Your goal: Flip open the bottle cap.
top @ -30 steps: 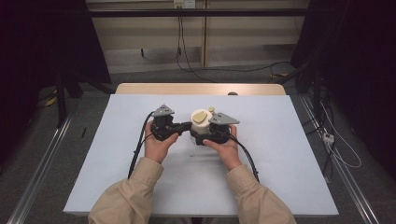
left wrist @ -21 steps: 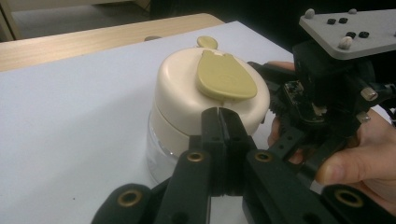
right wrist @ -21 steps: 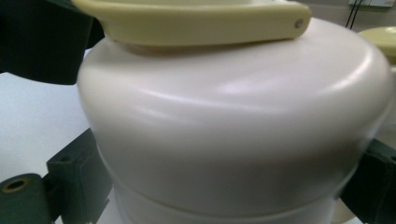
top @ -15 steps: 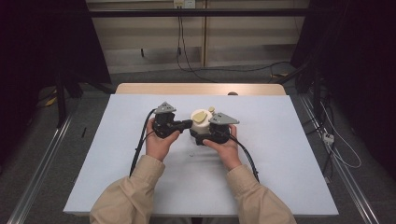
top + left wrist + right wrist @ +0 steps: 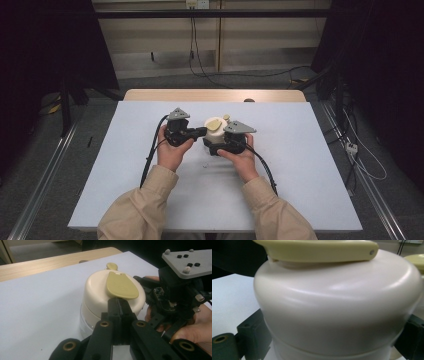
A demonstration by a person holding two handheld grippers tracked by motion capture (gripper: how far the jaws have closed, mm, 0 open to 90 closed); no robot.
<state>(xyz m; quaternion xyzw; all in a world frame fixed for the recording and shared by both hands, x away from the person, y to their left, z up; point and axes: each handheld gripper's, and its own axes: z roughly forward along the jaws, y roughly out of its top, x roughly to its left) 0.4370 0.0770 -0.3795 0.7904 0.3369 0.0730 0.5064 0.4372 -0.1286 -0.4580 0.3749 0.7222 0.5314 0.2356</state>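
A cream round container (image 5: 215, 132) stands on the white table top (image 5: 125, 165) with a tan flip flap (image 5: 214, 123) lying on its domed lid. My right gripper (image 5: 216, 142) is shut on the container's body, with one finger (image 5: 249, 332) on each side of the container (image 5: 337, 305). My left gripper (image 5: 118, 305) is shut, its tips against the near edge of the flap (image 5: 121, 285); I cannot tell whether they pinch it. In the high view the left gripper (image 5: 202, 131) comes in from the container's left. A small tan knob (image 5: 112, 265) sits behind the flap.
A hand holds each gripper, and black cables (image 5: 150, 160) trail back toward the table's near edge. A bare wooden strip (image 5: 215, 95) runs along the far edge. The right gripper's grey plate (image 5: 190, 261) rises close beside the container.
My left gripper has edged slightly rightward toward the container. The right gripper and the container have stayed put.
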